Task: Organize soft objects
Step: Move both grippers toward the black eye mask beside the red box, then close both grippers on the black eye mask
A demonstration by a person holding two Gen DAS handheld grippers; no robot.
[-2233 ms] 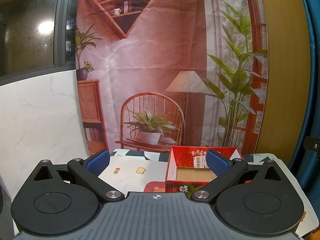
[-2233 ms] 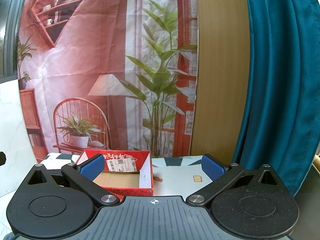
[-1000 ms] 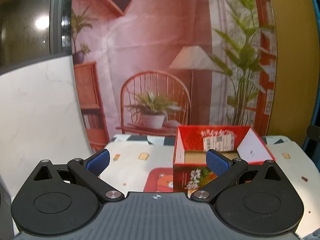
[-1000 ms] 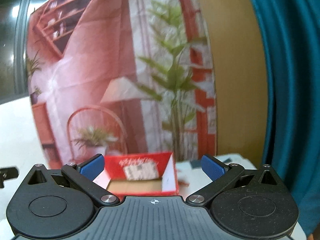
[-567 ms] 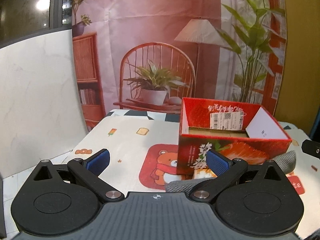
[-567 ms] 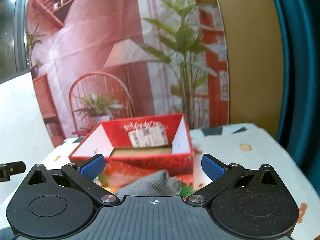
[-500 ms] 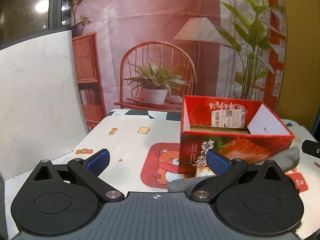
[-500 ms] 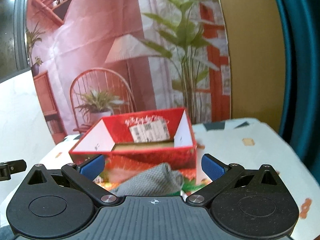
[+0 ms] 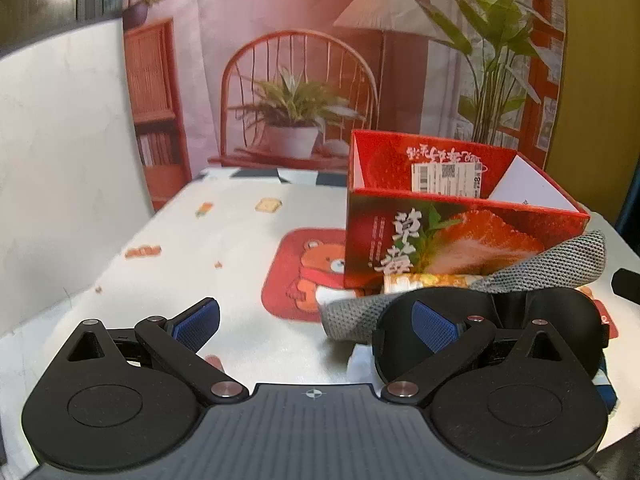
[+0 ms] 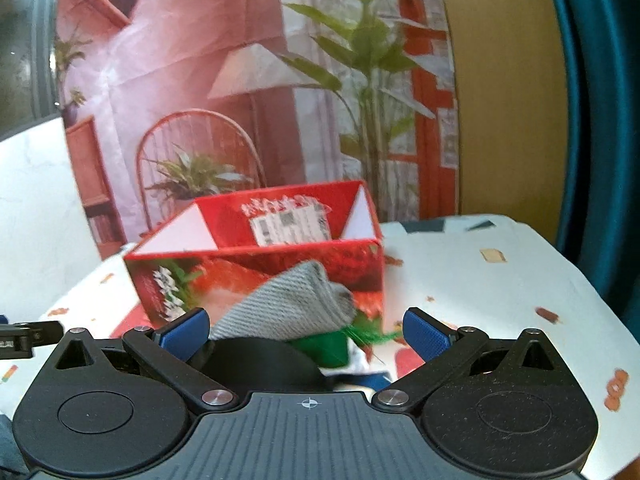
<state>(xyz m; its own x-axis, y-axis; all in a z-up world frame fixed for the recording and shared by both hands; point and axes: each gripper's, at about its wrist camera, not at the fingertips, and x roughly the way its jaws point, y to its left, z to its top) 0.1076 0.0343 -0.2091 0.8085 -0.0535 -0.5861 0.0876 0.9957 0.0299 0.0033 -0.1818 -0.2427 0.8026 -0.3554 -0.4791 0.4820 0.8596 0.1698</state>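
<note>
While both claws, left claw point(image 9: 316, 322) and right claw point(image 10: 306, 330), gape wide and empty, note the grey cloth point(image 10: 292, 308) looks limp. Pinch it at a bunched fold.

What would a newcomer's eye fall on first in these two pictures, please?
The open red box stands mid-table on the patterned cloth. A grey knitted cloth lies slumped against its front, with a black sleep mask just before it. Both grippers, left and right, hang open.
</note>
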